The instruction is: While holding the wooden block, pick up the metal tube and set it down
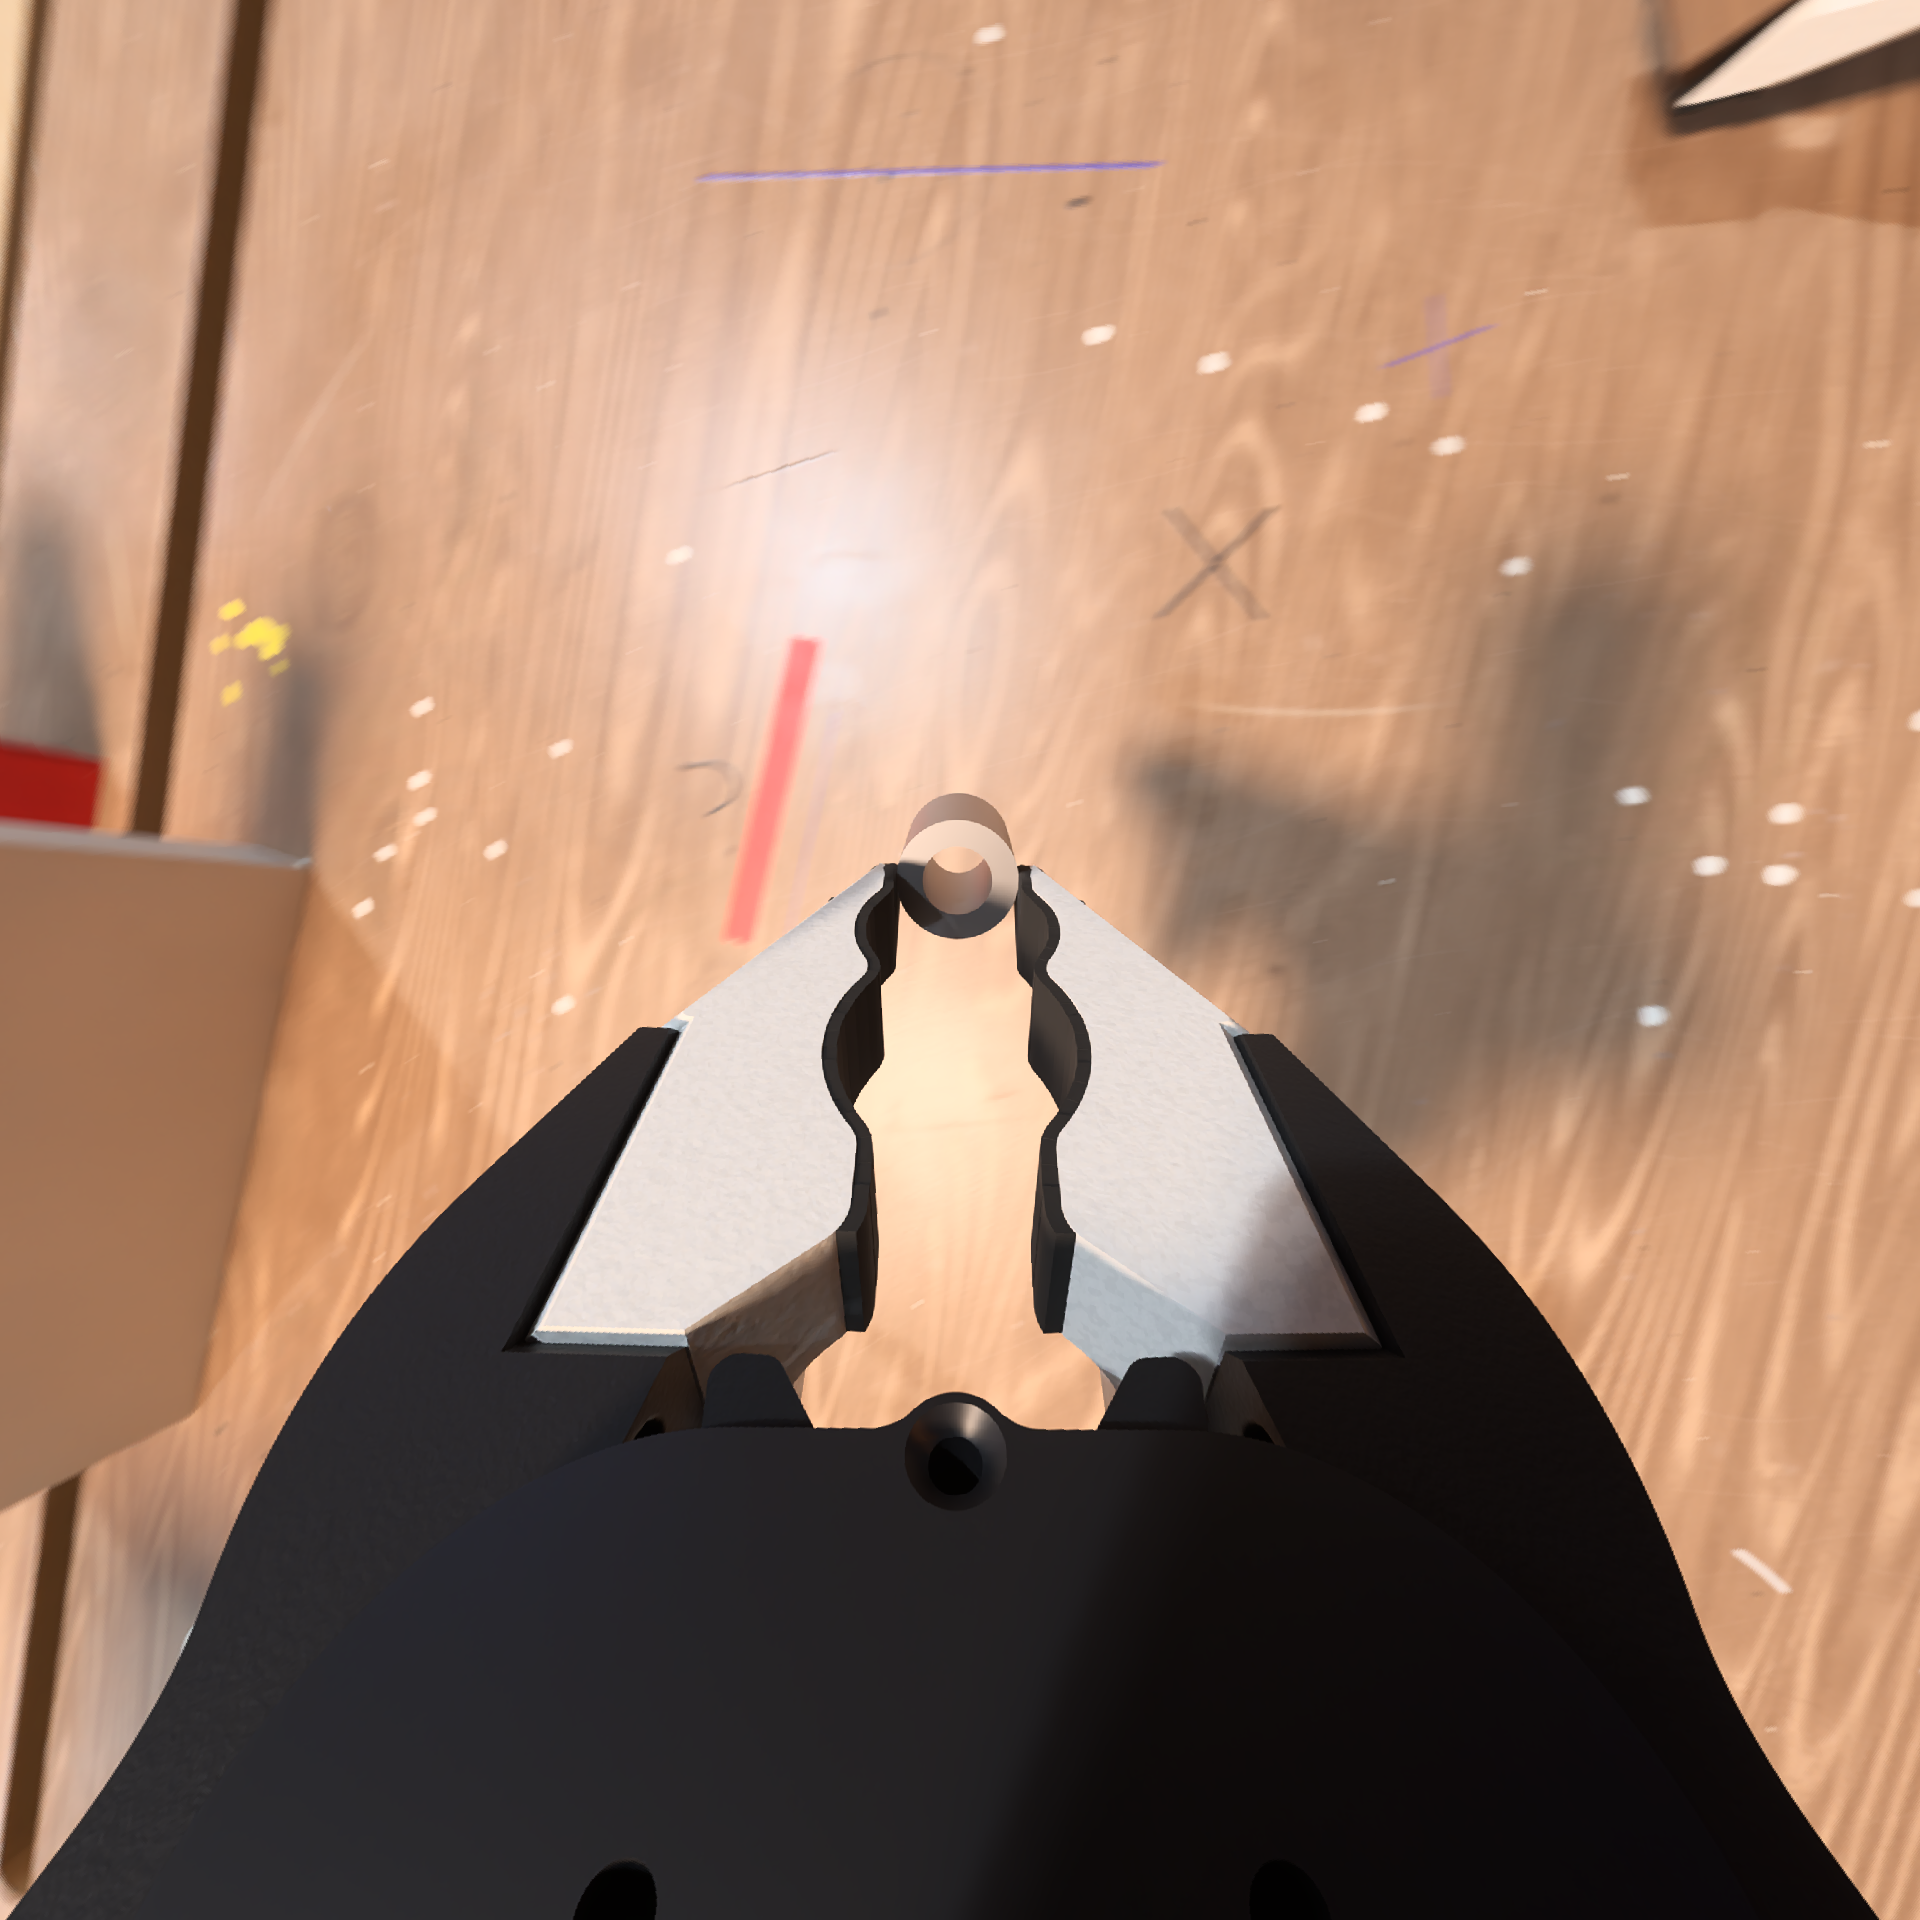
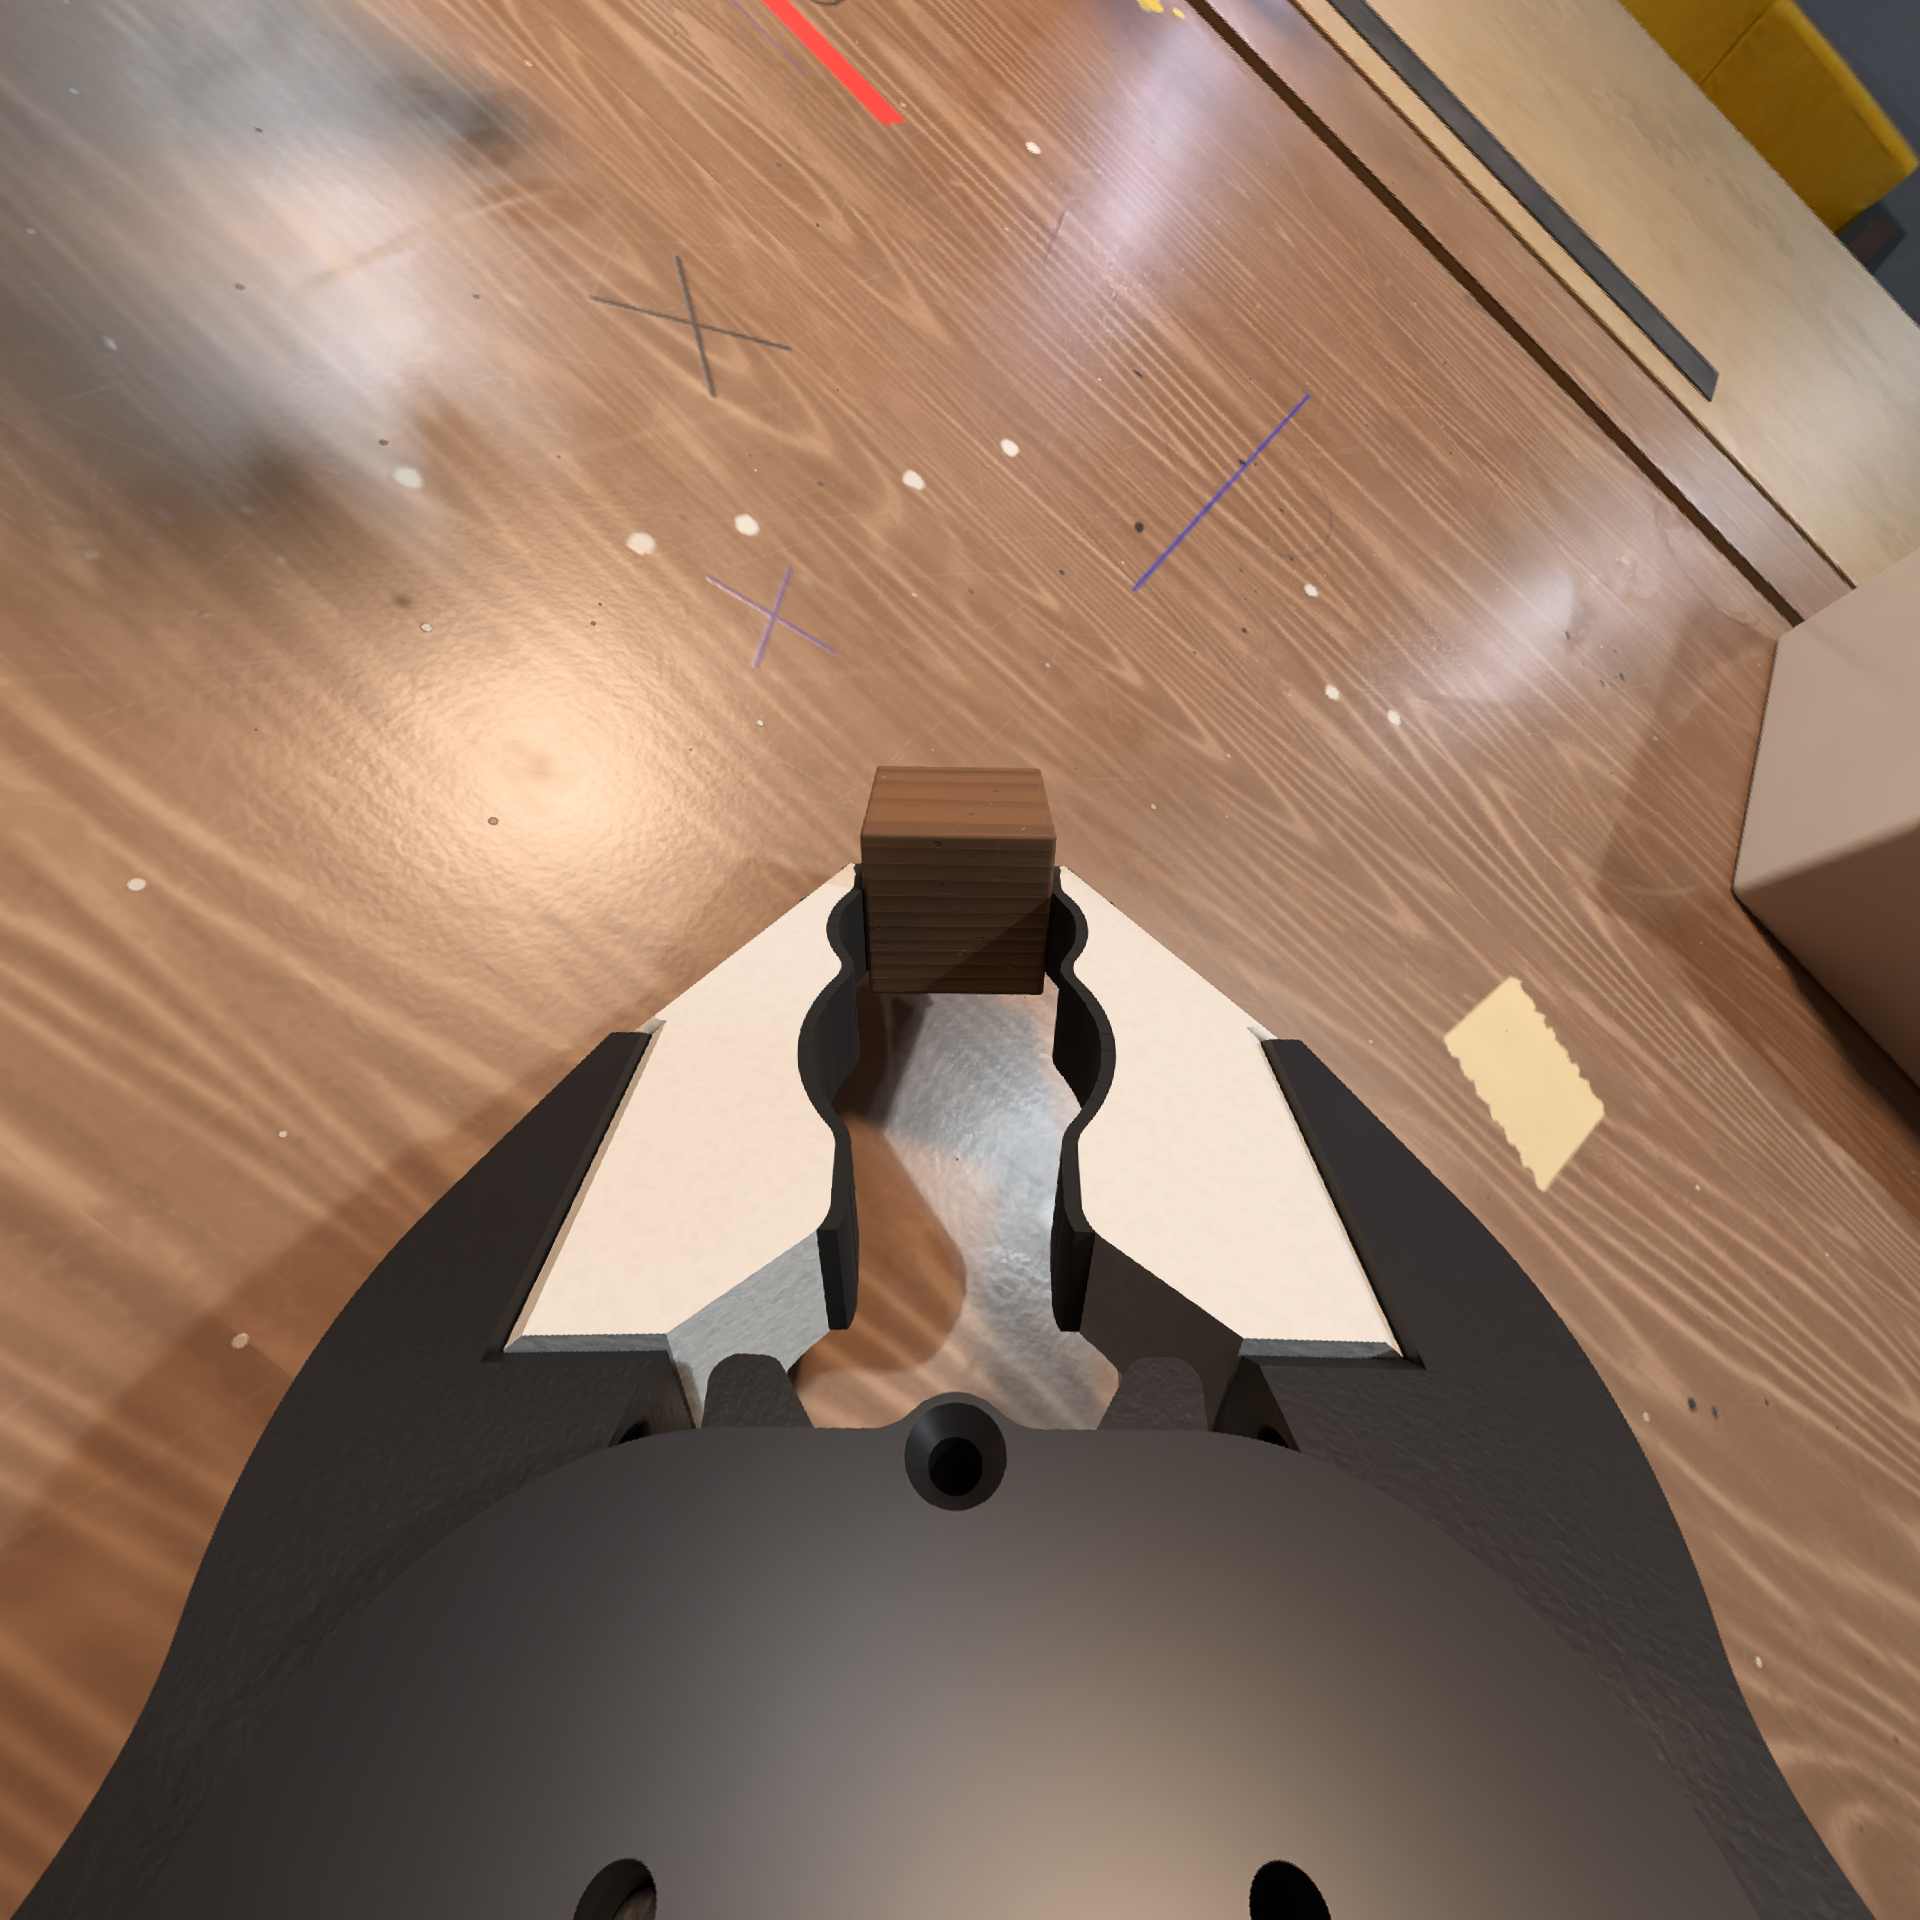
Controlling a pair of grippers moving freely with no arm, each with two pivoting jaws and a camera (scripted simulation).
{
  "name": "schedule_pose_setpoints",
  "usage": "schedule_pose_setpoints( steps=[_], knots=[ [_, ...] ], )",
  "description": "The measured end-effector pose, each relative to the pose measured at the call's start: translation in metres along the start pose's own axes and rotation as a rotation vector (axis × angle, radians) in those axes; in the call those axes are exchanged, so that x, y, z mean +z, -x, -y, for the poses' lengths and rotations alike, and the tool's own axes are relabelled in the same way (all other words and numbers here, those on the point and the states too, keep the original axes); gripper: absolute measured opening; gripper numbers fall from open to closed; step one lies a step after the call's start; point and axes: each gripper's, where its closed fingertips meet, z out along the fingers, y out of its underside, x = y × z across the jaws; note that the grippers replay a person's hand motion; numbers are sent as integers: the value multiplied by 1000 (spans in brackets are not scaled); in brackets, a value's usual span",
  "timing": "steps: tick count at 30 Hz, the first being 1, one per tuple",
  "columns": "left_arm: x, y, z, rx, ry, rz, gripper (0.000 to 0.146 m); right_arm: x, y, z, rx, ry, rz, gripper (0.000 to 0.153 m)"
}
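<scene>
In the left wrist view my left gripper [image 1: 956, 883] is shut on the metal tube [image 1: 958, 836], a short shiny tube seen end-on between the fingertips and held above the wooden table [image 1: 1039, 416]. In the right wrist view my right gripper [image 2: 954, 914] is shut on the wooden block [image 2: 954, 873], a small dark brown cube with ridged sides, held at the fingertips above the table [image 2: 416, 727].
A beige box [image 1: 125, 1122] stands at the left, with a red thing [image 1: 47, 781] behind it. Another beige box [image 2: 1849, 831] stands at the right. A pale yellow patch [image 2: 1525, 1081], a red stripe [image 1: 774, 784] and pen marks lie on the table.
</scene>
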Motion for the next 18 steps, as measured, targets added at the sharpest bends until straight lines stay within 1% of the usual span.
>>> schedule_pose_setpoints(
  steps=[3, 7, 12, 18],
  knots=[
    [18, -46, 6, 16, -7, -72, 22, 0, 0, 0, -3, 1, -2, 33],
    [48, -83, -3, 40, 48, -126, 22, 0, 0, 0, -4, 2, -3, 33],
    [76, -106, -20, 64, 130, -155, 22, -1, 0, -1, -5, 2, -4, 33],
    [86, -123, -34, 48, 162, -178, 22, 0, 1, -1, -10, 6, -7, 33]
  ],
)
